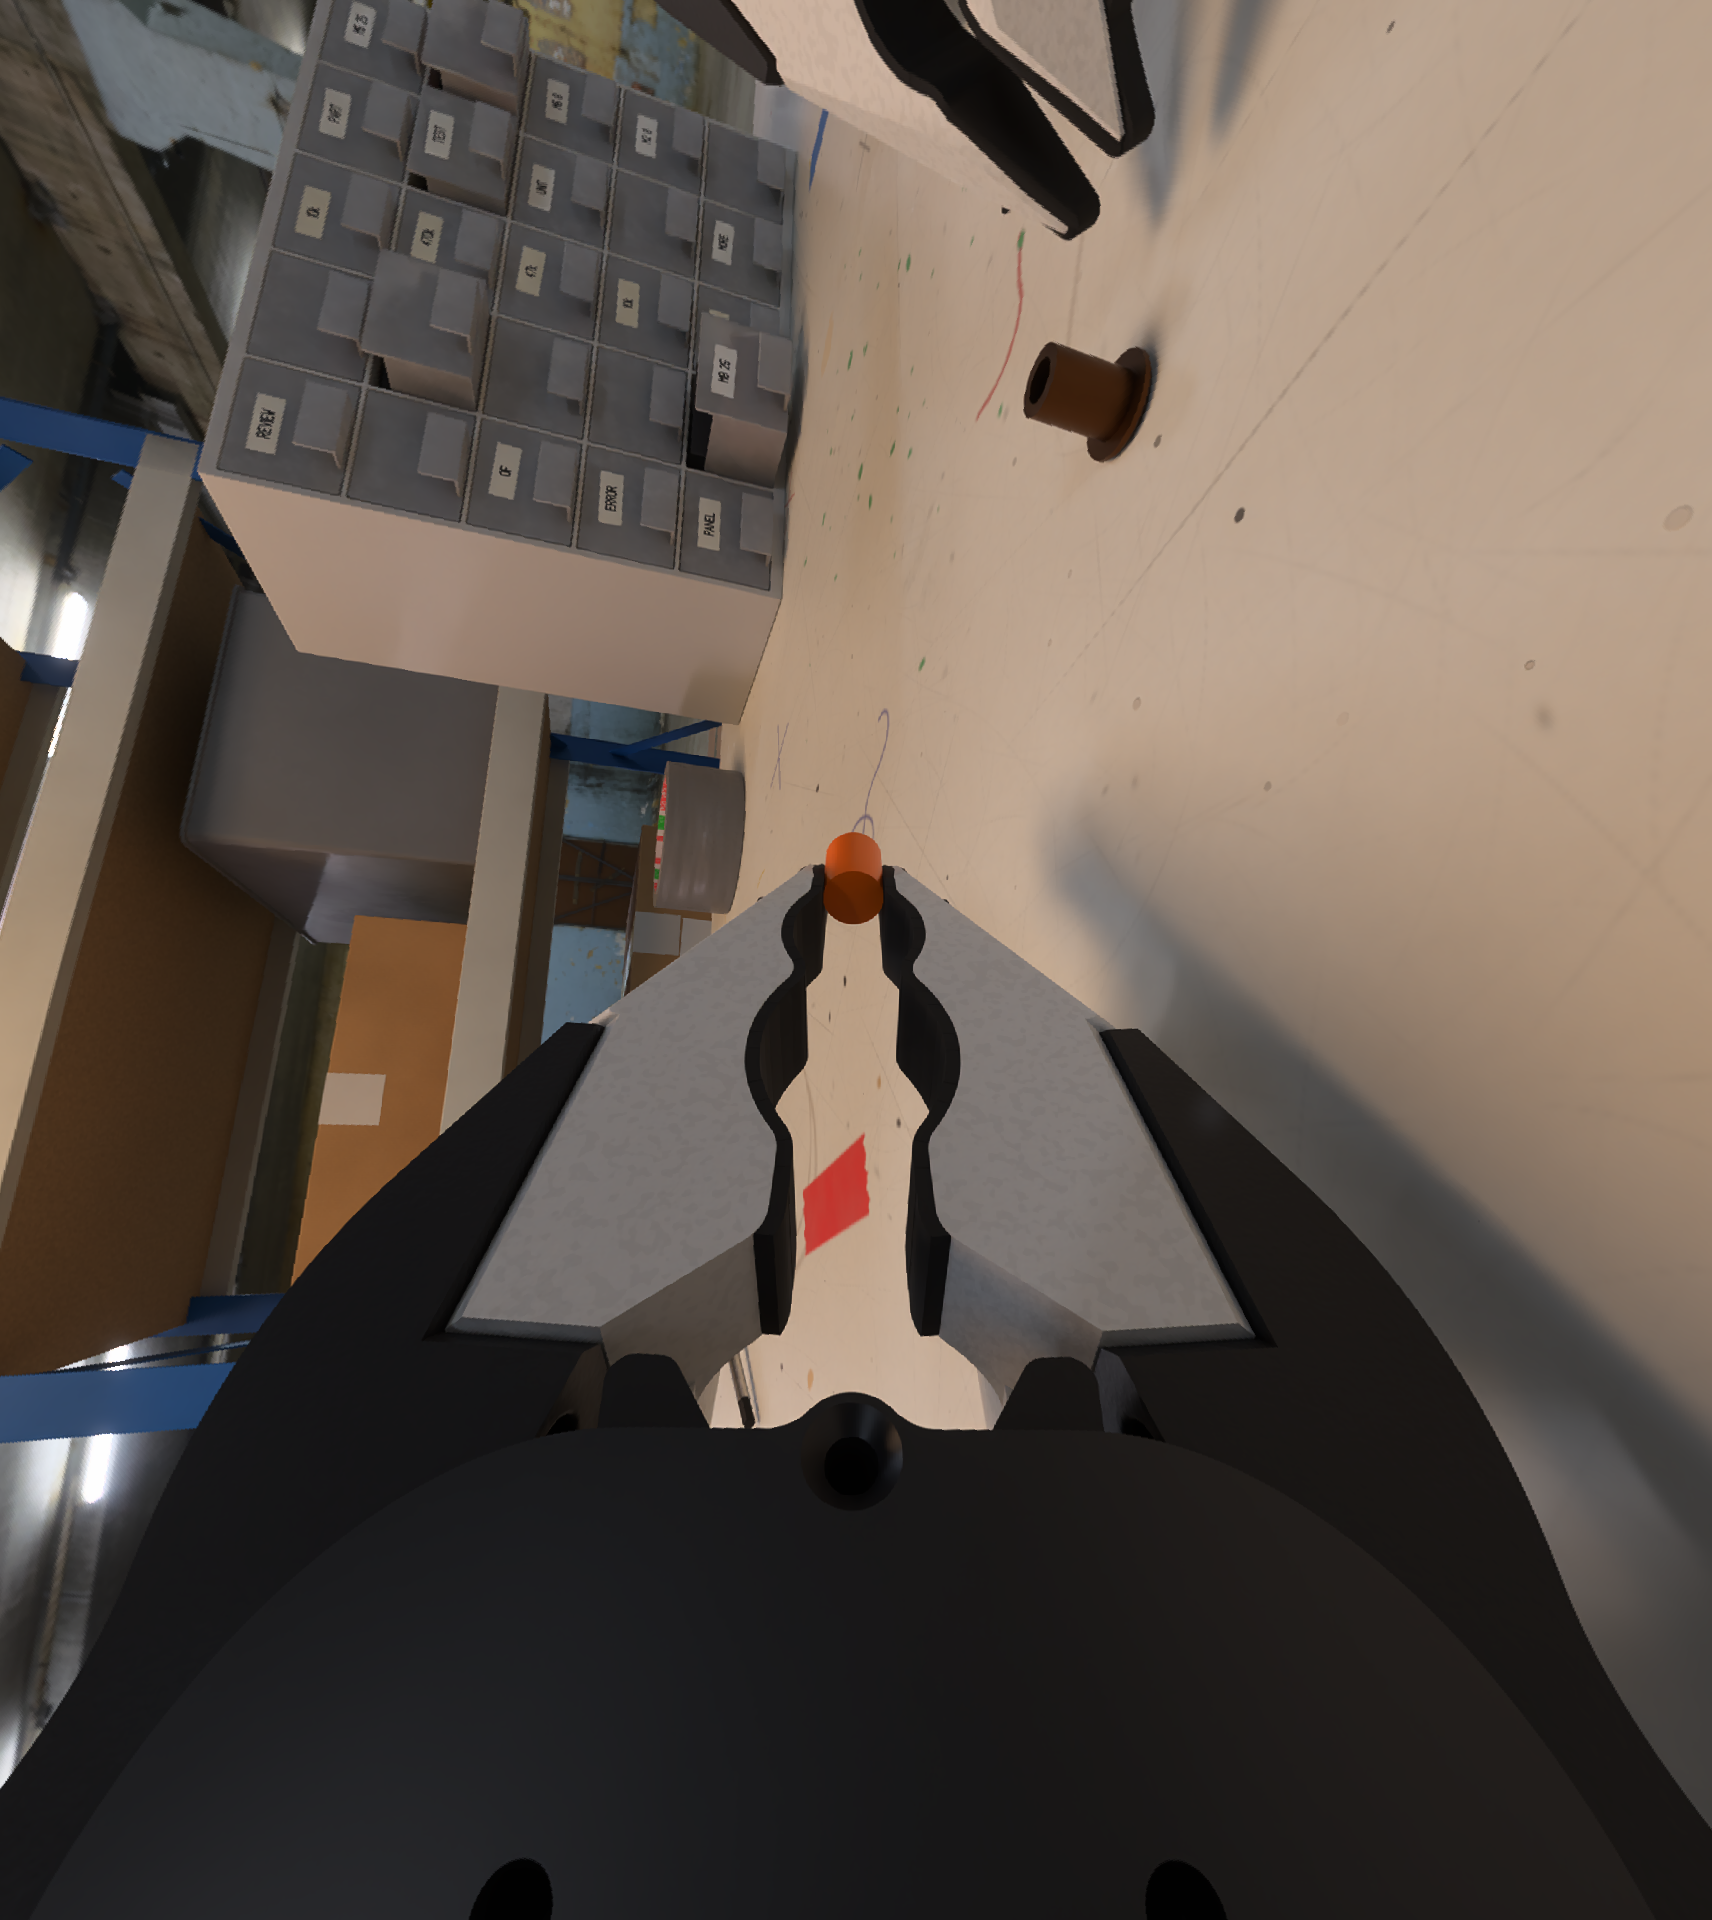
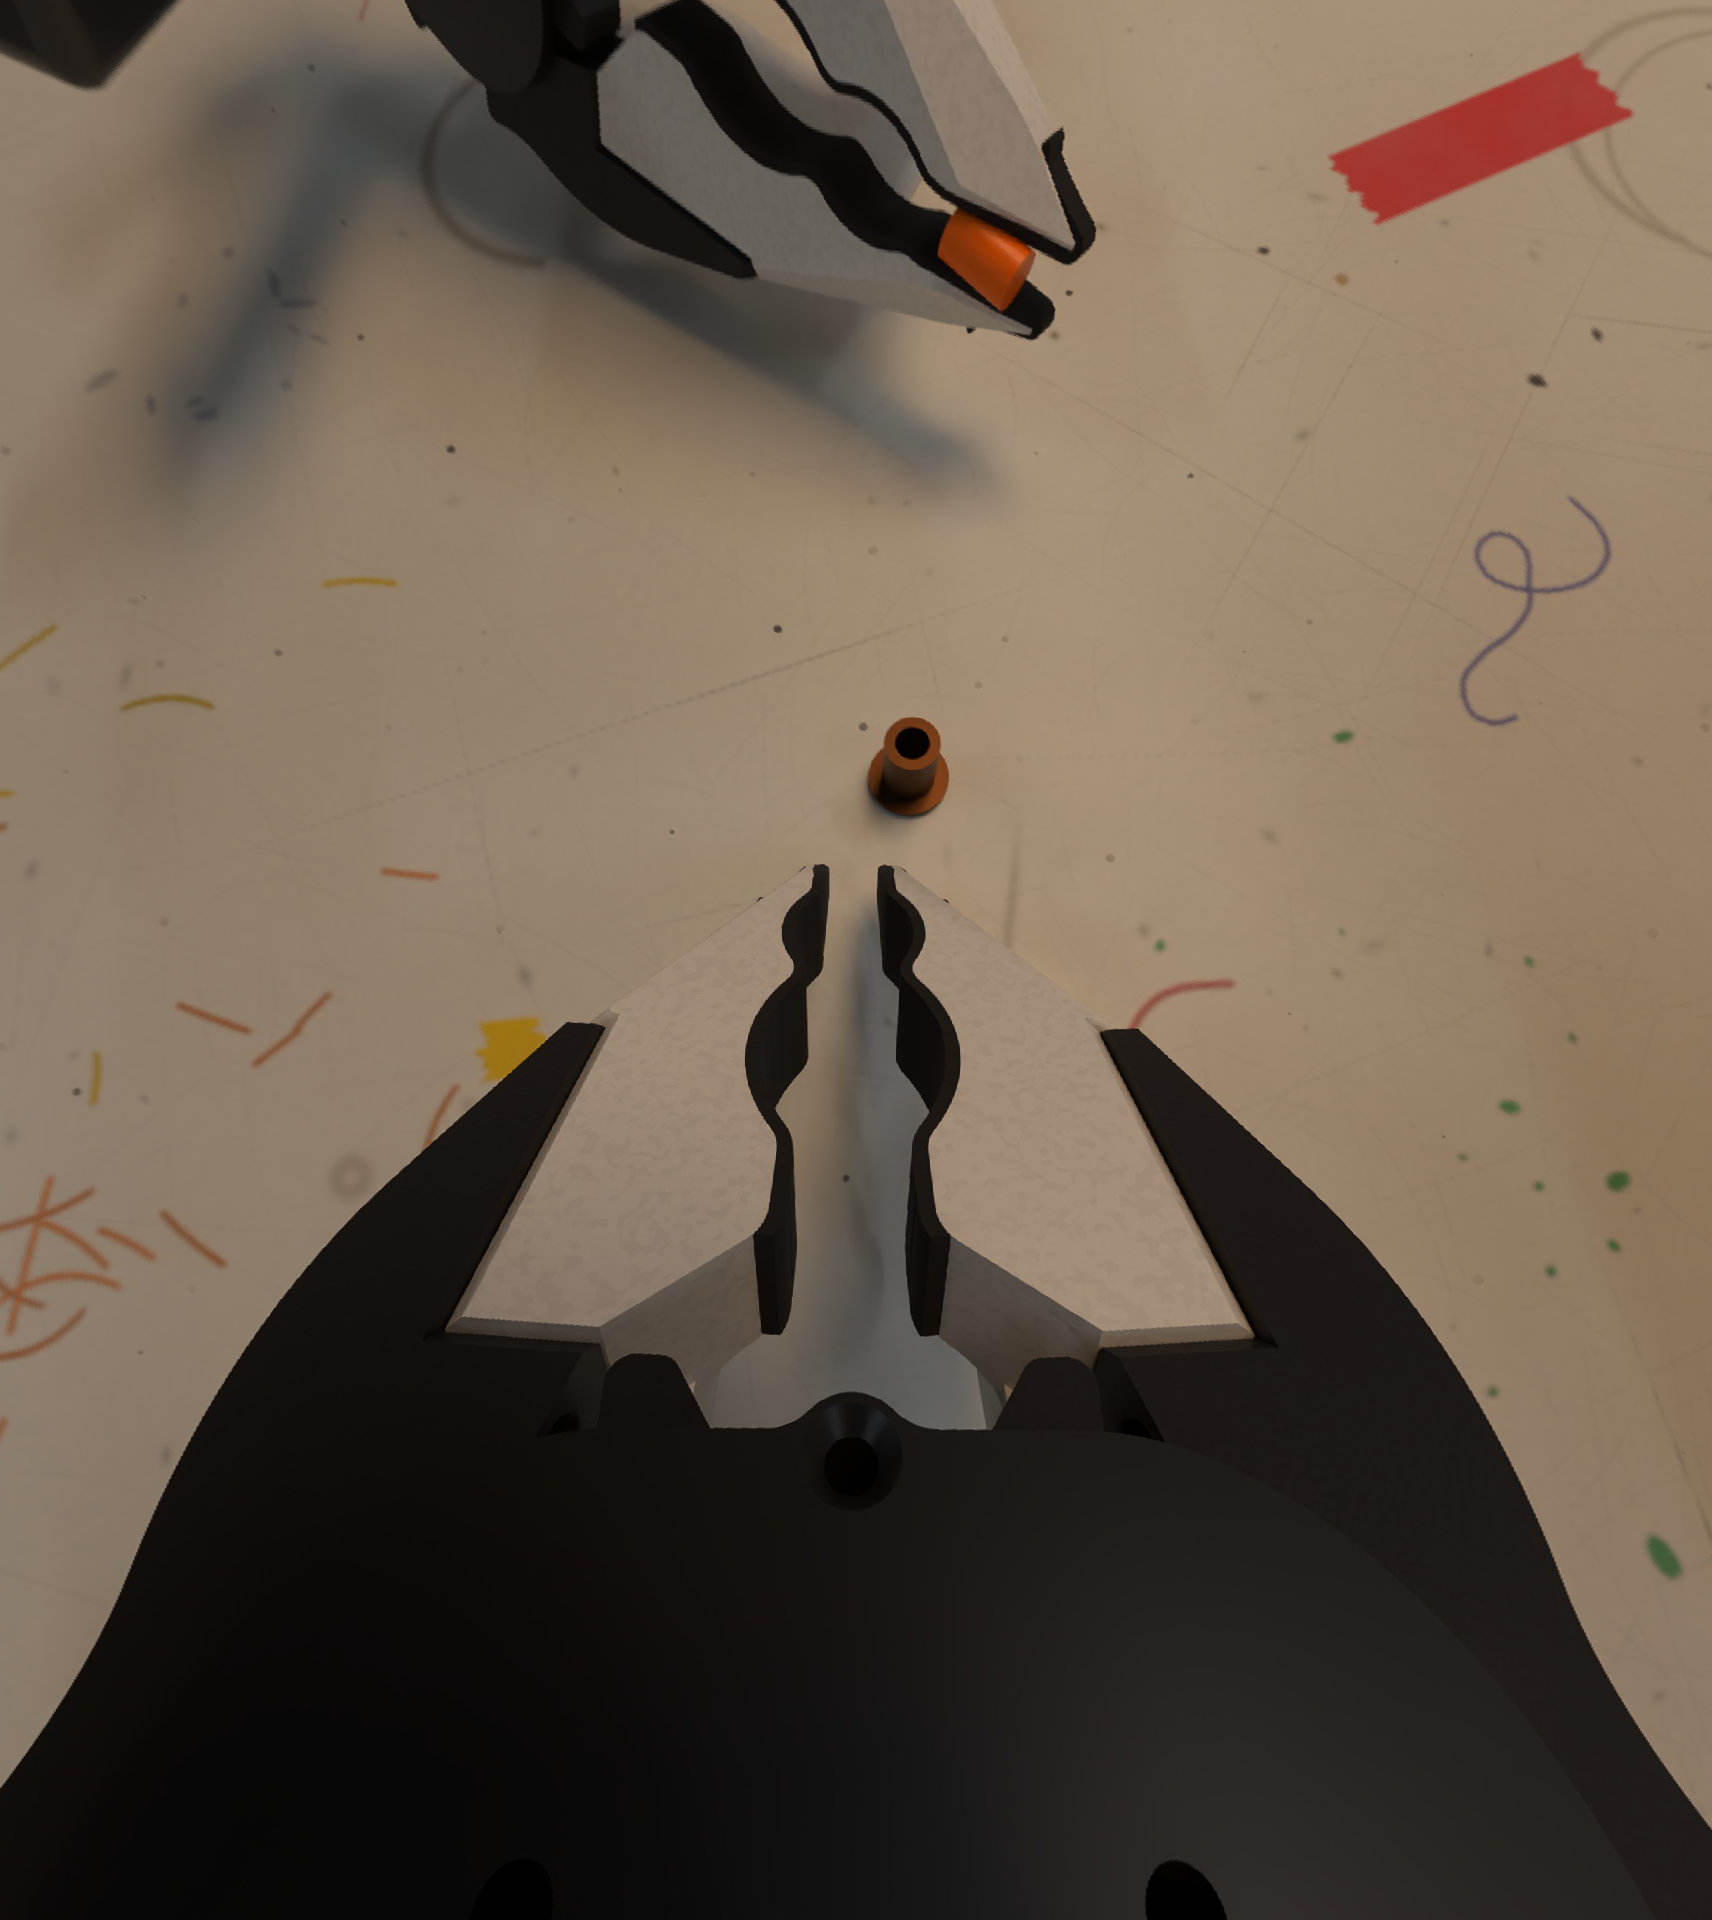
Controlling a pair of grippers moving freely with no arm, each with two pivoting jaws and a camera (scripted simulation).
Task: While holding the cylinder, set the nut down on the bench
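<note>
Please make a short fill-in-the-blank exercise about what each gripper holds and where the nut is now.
1. The left gripper is shut on the orange ____.
2. The brown nut stands on the ____, flange down.
3. The right gripper holds ____.
4. The strip of tape beyond the cylinder is ____.

Missing words: cylinder; bench; nothing; red

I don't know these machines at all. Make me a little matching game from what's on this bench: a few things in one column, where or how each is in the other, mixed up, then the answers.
Things:
1. orange cylinder
2. brown flanged nut
3. red tape strip
4. right tool

States:
A. stuck flat on the bench
B. empty, tips slightly apart, just short of the nut
C. pinched between the left tool's tips
D. standing on the bench on its flange, hole up, untouched

Pairs: 1-C, 2-D, 3-A, 4-B
</note>
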